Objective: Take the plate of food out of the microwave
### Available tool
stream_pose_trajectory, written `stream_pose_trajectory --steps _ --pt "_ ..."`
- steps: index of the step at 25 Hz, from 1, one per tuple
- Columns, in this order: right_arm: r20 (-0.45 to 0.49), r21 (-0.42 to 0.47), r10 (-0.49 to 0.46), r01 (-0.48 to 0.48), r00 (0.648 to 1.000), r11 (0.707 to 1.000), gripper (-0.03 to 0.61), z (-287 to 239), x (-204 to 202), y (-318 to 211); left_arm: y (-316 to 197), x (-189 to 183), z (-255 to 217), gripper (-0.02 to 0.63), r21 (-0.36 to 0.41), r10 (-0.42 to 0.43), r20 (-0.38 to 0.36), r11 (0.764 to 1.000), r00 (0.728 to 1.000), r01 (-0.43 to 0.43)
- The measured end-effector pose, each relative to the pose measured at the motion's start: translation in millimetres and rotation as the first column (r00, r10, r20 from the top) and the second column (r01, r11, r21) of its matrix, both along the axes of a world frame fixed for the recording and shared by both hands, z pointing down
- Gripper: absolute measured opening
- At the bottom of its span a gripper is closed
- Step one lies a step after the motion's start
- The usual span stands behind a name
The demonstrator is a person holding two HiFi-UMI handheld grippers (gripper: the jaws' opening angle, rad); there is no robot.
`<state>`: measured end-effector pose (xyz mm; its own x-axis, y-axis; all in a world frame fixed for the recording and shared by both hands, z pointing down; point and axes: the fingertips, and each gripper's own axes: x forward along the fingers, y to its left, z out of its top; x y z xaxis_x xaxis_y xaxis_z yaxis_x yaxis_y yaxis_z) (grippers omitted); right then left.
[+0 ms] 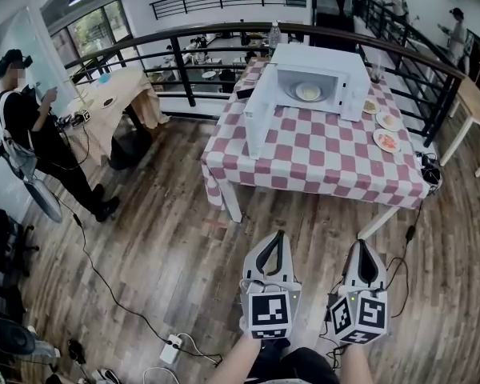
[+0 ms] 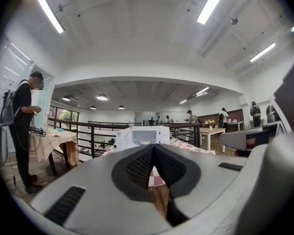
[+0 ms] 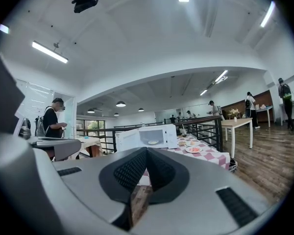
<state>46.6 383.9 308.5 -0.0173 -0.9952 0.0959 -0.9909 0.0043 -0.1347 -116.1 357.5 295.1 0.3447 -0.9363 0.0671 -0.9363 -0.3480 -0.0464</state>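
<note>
A white microwave [image 1: 308,86] stands on a red-and-white checked table [image 1: 320,154] with its door [image 1: 256,114] swung open to the left. Inside it lies a pale plate of food [image 1: 308,92]. Both grippers hover over the wooden floor, well short of the table, pointing level at it. My left gripper [image 1: 278,237] is shut with nothing between its jaws, and so is my right gripper [image 1: 362,246]. In the left gripper view the microwave [image 2: 142,137] and the plate [image 2: 145,142] show small beyond the closed tips. The right gripper view shows the microwave [image 3: 152,137] too.
Several plates of food [image 1: 386,141] sit on the table right of the microwave. A person [image 1: 32,126] stands at the far left by a wooden table [image 1: 112,94]. A black railing [image 1: 184,62] runs behind. Cables and a power strip [image 1: 170,349] lie on the floor.
</note>
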Motion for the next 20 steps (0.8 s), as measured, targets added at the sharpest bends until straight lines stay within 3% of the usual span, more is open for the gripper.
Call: stream_pose_trajectory --steps 20 --pt "-0.001 -0.043 0.010 -0.010 1.000 0.999 -0.005 18.6 2.8 -32.2 -40.2 1.4 25.6 0.011 -0.053 -0.002 -0.015 0.999 1.000 0.002"
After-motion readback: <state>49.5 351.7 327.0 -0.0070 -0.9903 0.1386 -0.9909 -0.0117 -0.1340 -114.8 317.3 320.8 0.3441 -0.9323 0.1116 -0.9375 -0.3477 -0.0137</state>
